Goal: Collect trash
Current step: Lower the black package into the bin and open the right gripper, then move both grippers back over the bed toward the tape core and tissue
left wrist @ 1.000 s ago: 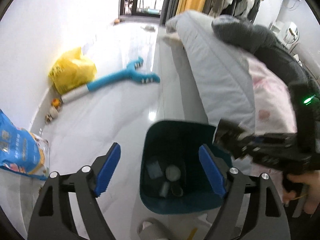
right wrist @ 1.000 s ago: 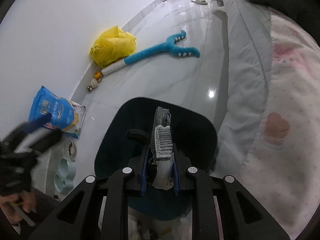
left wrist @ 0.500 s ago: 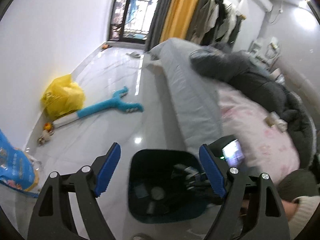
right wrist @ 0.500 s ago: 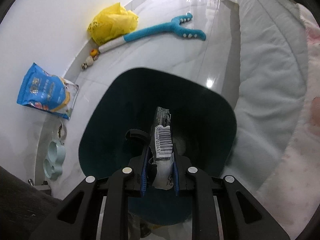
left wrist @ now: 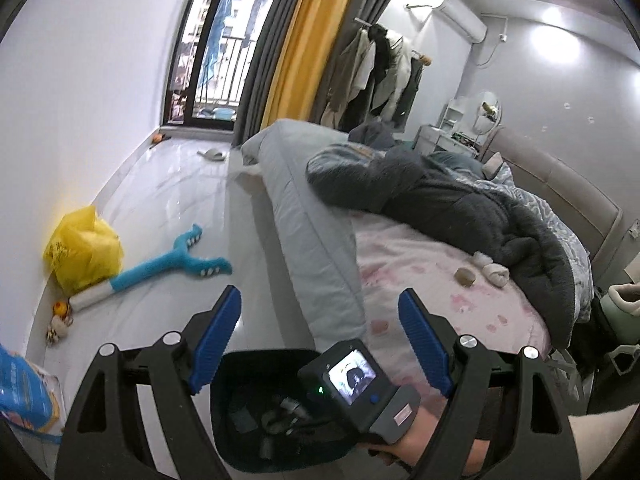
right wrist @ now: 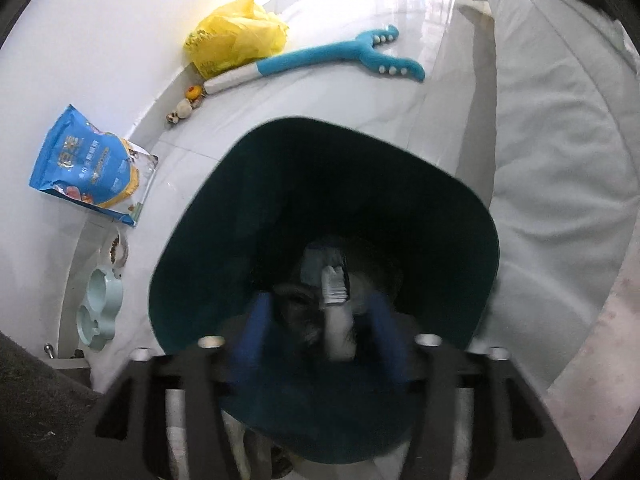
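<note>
Glossy white tile floor point(left wrist: 160, 208) runs along a white wall toward a balcony door point(left wrist: 208, 52) at 12 o'clock. Left side, by the wall: blue printed bag point(right wrist: 86, 164), pale green pet bowl point(right wrist: 98, 308), small toys, yellow plastic bag point(right wrist: 236, 38), then a blue long-handled plush toy point(right wrist: 332, 58) lying flat on the tile. Centre: dark teal trash bin point(right wrist: 248, 184) on the floor just beside the bed point(left wrist: 316, 240), some rubbish already at its bottom. Right: grey quilt edge, pink sheet, dark blanket point(left wrist: 452, 196) heaped on top, coats hanging at 1 o'clock.

Left gripper point(left wrist: 320, 340) wide open, nothing between its blue pads, raised above the bin. Right gripper point(right wrist: 320, 328) points down into the bin mouth; blurred; jaws have just been opening and stand apart from the wrapper point(right wrist: 334, 286), a barcode-printed strip between them inside the bin, pads not pressing on it.
</note>
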Action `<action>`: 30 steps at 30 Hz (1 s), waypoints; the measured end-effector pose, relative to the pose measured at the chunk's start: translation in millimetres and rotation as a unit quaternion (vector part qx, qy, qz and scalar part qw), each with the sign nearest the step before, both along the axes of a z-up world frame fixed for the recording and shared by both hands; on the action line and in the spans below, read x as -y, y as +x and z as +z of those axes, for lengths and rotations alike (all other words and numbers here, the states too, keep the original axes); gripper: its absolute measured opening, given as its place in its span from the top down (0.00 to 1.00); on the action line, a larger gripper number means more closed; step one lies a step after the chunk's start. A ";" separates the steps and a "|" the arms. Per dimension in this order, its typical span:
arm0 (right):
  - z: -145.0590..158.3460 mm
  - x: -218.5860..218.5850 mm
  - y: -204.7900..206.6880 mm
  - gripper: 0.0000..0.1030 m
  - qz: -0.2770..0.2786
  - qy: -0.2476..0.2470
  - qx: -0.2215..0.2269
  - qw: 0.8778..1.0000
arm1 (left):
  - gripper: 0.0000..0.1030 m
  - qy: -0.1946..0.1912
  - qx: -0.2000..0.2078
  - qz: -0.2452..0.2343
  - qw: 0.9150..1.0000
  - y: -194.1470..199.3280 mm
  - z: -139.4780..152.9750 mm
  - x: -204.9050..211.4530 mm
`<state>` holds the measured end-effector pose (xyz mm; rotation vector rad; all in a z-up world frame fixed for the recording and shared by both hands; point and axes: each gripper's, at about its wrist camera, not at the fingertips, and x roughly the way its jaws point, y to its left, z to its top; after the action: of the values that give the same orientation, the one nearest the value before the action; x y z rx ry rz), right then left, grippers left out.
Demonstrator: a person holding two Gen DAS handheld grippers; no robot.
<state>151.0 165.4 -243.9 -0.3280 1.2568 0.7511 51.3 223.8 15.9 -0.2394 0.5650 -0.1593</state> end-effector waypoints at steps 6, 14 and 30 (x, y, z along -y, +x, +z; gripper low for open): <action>24.4 8.2 2.0 0.40 -0.002 0.030 0.022 0.999 | 0.17 0.007 0.012 -0.003 1.000 5.4 14.3 6.7; 75.5 51.0 17.8 0.39 -0.026 0.078 0.073 0.994 | 0.16 0.031 0.009 0.004 0.999 19.8 30.3 25.3; 157.1 191.2 57.6 0.34 -0.102 0.110 0.183 0.972 | 0.14 0.039 0.014 -0.041 0.998 62.1 30.7 112.5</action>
<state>208.6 -25.8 -86.8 -0.1436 0.8338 0.6136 113.3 111.3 46.5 -0.1382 0.5520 -0.2199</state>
